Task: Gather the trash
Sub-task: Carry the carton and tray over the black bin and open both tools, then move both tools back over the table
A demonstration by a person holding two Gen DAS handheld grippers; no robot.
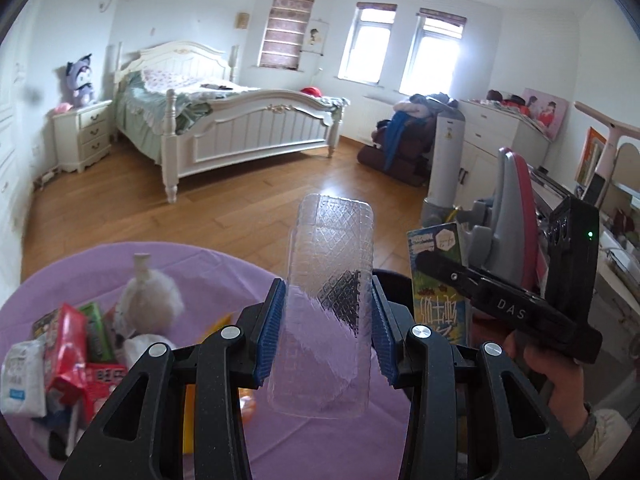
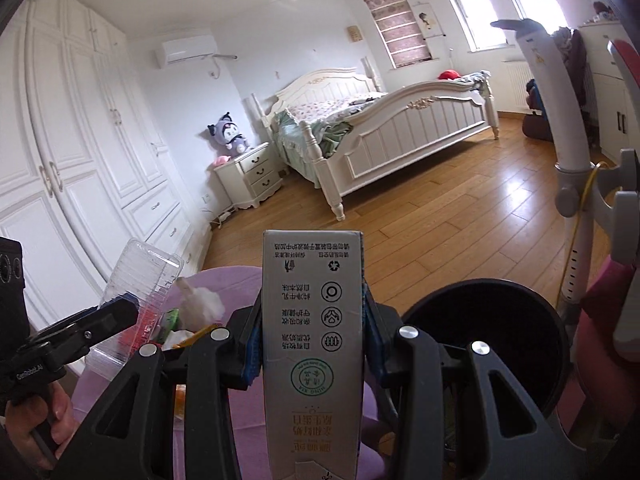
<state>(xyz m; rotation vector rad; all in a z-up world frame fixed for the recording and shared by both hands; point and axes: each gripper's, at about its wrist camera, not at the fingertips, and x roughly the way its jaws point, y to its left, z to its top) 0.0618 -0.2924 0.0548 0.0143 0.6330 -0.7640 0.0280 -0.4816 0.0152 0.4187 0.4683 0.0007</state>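
My left gripper (image 1: 328,320) is shut on a clear embossed plastic tray (image 1: 328,280) and holds it upright above the purple table (image 1: 100,264). My right gripper (image 2: 312,332) is shut on a grey milk carton (image 2: 312,320), held upright beside a black trash bin (image 2: 484,336) to its right. The carton (image 1: 438,280) and right gripper show at the right in the left wrist view. The plastic tray (image 2: 140,288) and left gripper show at the left in the right wrist view. A pile of wrappers and tissue (image 1: 80,340) lies on the table's left part.
A white tissue wad (image 2: 200,304) and a green packet (image 2: 170,318) lie on the purple cloth (image 2: 224,280). A pink and grey chair (image 1: 516,208) and a white pole (image 2: 560,120) stand at the right. Wooden floor (image 1: 240,208) and a white bed (image 1: 240,120) lie beyond.
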